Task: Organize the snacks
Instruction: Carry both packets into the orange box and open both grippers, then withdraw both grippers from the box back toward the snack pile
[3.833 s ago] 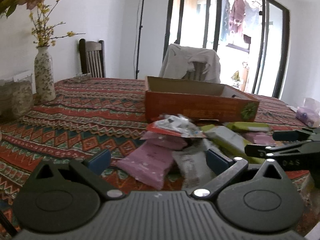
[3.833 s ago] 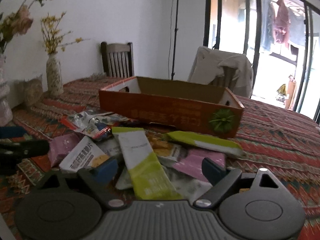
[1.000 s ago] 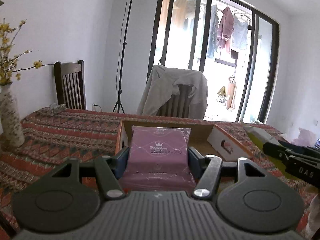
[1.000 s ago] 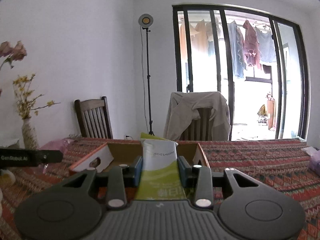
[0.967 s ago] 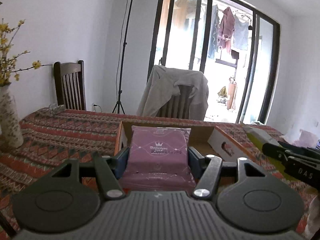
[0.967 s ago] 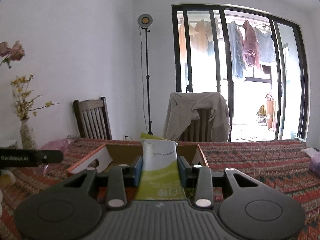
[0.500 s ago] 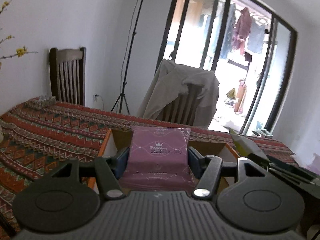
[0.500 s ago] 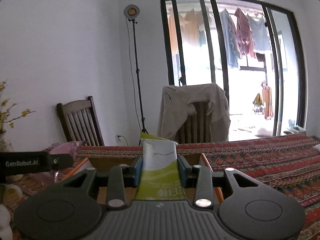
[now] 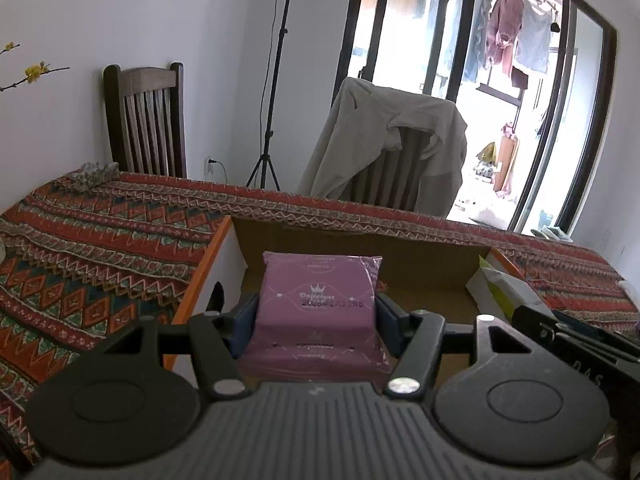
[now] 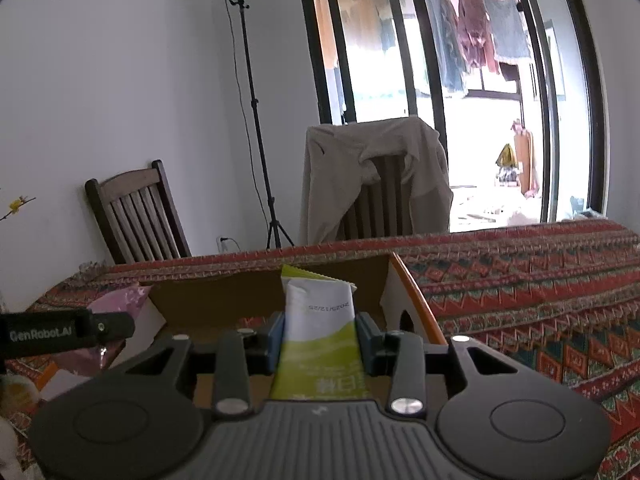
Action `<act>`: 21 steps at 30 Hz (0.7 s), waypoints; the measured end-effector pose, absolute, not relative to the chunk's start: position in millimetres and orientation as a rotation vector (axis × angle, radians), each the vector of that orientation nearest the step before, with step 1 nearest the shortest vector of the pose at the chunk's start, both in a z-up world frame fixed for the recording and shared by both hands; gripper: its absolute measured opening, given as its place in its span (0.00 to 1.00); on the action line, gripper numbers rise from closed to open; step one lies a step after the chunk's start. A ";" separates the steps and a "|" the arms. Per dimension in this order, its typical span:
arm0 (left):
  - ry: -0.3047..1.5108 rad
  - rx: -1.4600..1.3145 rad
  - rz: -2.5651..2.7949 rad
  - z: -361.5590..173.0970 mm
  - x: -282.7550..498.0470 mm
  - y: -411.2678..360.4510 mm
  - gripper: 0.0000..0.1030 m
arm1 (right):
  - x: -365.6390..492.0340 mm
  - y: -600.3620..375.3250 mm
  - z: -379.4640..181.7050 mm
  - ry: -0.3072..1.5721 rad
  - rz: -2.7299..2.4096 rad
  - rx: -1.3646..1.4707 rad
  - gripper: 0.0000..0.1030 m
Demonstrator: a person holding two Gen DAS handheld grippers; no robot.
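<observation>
Snack packets (image 9: 316,312) (image 10: 320,344), two, one box (image 9: 420,264)

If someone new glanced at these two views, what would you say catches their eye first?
Probably the purple packet clamped in the left tongs, held over the left end of the cardboard box. Next, the green-and-white packet between the right tongs, whose jaws are opening, over the box's right end. Behind the patterned tablecloth, a beige jacket hangs on a chair by the bright glass doors.
</observation>
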State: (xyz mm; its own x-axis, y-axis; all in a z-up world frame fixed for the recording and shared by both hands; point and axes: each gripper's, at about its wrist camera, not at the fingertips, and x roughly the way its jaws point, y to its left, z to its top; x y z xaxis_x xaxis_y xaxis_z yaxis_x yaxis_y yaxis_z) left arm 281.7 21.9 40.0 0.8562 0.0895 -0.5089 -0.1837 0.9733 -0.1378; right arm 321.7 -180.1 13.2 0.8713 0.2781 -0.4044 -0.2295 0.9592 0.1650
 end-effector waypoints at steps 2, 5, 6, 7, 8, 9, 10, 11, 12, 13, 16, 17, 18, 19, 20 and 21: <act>0.524 -0.190 0.138 40.2 280.6 21.8 0.65 | 321.2 -180.3 11.4 0.448 0.273 0.111 0.40; 0.504 -0.189 0.148 43.6 276.6 22.8 0.87 | 319.4 -180.0 11.3 0.448 0.282 0.113 0.64; 0.493 -0.186 0.158 45.1 274.8 22.5 0.96 | 317.8 -180.6 12.0 0.442 0.280 0.115 0.73; 0.482 -0.185 0.168 46.6 272.9 22.5 0.99 | 316.5 -181.5 12.4 0.437 0.278 0.116 0.87; 0.469 -0.187 0.178 47.9 270.7 22.9 1.00 | 315.1 -182.4 13.0 0.431 0.278 0.119 0.96; 0.461 -0.190 0.187 49.3 269.1 23.2 1.00 | 314.4 -184.1 14.0 0.429 0.278 0.127 1.00; 0.459 -0.191 0.188 51.2 268.6 23.1 1.00 | 313.9 -185.2 14.2 0.430 0.278 0.132 1.00; 0.455 -0.192 0.184 52.3 267.3 23.1 1.00 | 314.1 -186.0 14.5 0.433 0.275 0.133 1.00; 0.451 -0.193 0.184 54.0 266.3 22.8 1.00 | 314.2 -186.9 14.9 0.435 0.270 0.133 1.00; 0.449 -0.191 0.187 55.7 265.5 22.8 1.00 | 313.3 -187.5 15.2 0.435 0.267 0.133 1.00; 0.443 -0.183 0.186 59.3 263.1 20.7 1.00 | 311.6 -189.1 18.3 0.431 0.265 0.136 1.00; 0.442 -0.184 0.181 60.8 261.9 20.3 1.00 | 310.4 -189.5 19.4 0.429 0.264 0.135 1.00; 0.441 -0.185 0.180 62.3 261.2 19.8 1.00 | 309.1 -189.9 20.8 0.426 0.262 0.134 1.00; 0.437 -0.184 0.181 64.2 259.9 18.9 1.00 | 308.5 -190.6 22.4 0.424 0.259 0.132 1.00; 0.431 -0.182 0.182 66.7 257.4 18.0 1.00 | 306.7 -191.3 24.1 0.420 0.257 0.129 1.00; 0.426 -0.180 0.183 68.9 254.8 17.4 1.00 | 304.2 -192.4 26.5 0.416 0.255 0.128 1.00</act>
State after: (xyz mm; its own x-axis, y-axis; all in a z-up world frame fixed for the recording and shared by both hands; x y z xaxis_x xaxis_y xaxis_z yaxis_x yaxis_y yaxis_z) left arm 254.8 17.4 68.9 0.8946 0.1382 -0.4249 -0.2134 0.9677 -0.1344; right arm 304.2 -192.4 26.6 0.8833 0.2705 -0.3828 -0.2184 0.9601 0.1744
